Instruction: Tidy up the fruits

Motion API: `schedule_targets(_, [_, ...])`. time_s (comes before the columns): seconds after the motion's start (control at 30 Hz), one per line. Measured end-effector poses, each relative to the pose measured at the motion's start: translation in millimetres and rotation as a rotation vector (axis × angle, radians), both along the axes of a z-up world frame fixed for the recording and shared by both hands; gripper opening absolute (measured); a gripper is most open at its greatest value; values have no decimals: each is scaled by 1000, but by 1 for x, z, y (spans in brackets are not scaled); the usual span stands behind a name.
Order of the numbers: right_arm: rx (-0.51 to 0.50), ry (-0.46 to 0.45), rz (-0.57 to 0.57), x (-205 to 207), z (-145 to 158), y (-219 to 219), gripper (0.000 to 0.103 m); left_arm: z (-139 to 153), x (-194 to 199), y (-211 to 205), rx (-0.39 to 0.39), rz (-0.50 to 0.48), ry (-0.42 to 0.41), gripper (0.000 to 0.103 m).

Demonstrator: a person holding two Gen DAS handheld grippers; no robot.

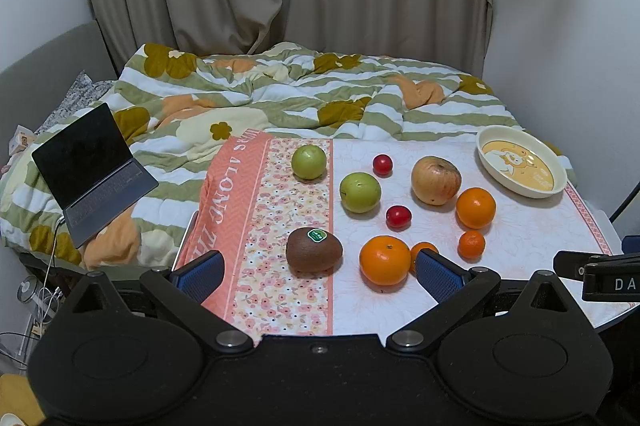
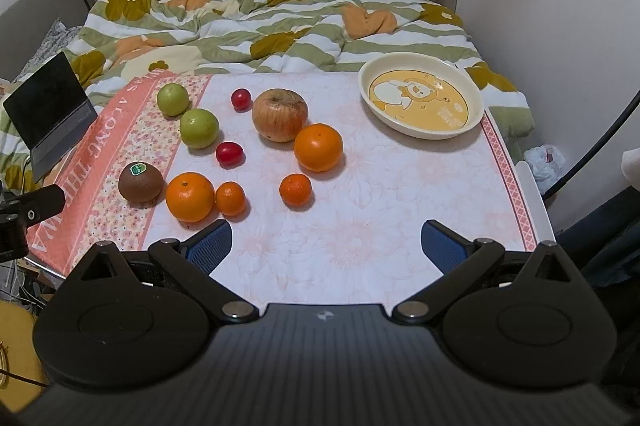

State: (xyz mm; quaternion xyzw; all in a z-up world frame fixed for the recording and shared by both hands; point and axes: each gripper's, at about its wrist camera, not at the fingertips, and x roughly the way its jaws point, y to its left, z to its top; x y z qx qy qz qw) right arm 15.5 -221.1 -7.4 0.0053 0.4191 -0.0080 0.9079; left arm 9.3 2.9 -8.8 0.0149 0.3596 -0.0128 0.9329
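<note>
We see both tools with fingers spread apart and gripping nothing: left tool [image 1: 320, 276] hovers over the near edge by the kiwi [image 1: 314, 250] and big orange [image 1: 385, 260], right tool [image 2: 326, 246] over bare tabletop [image 2: 400, 193]. Fruit lies loose on the cloth: two green apples [image 2: 199, 127], a reddish apple [image 2: 280, 120], two small red fruits [image 2: 229, 153], a second orange [image 2: 319, 147], two mandarins [image 2: 295, 189]. The cream dish [image 2: 422, 99] sits at the far right, apart from the fruit and with none in it
</note>
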Motion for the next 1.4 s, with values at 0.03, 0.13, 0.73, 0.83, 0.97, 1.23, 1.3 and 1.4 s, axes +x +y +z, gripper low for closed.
schedule_targets(0.03, [-1,0,0,0,0,0,103,0,0,0,0,1,-1,103])
schedule_targets(0.13, [1,0,1,0,0,-1,103,0,1,2,-5,0,0,103])
schedule_targets(0.73, [86,9,3,23,-24,-6,103,-24,33,12,37,29,13,103])
schedule_targets(0.83, [78,13,31,35,-45,-10,103,-40,45,11,56,27,14,102])
schedule_targets(0.97, [24,-2,57,49,-70,-10,103,-60,61,12,54,26,24,102])
schedule_targets(1.23, [14,0,120,75,-107,-7,103,-94,91,4,72,55,54,101])
schedule_targets(1.3, [15,2,137,80,-114,-6,103,-99,95,3,69,60,60,98])
schedule_targets(1.4, [16,6,156,86,-120,-2,103,-105,103,3,58,65,75,93])
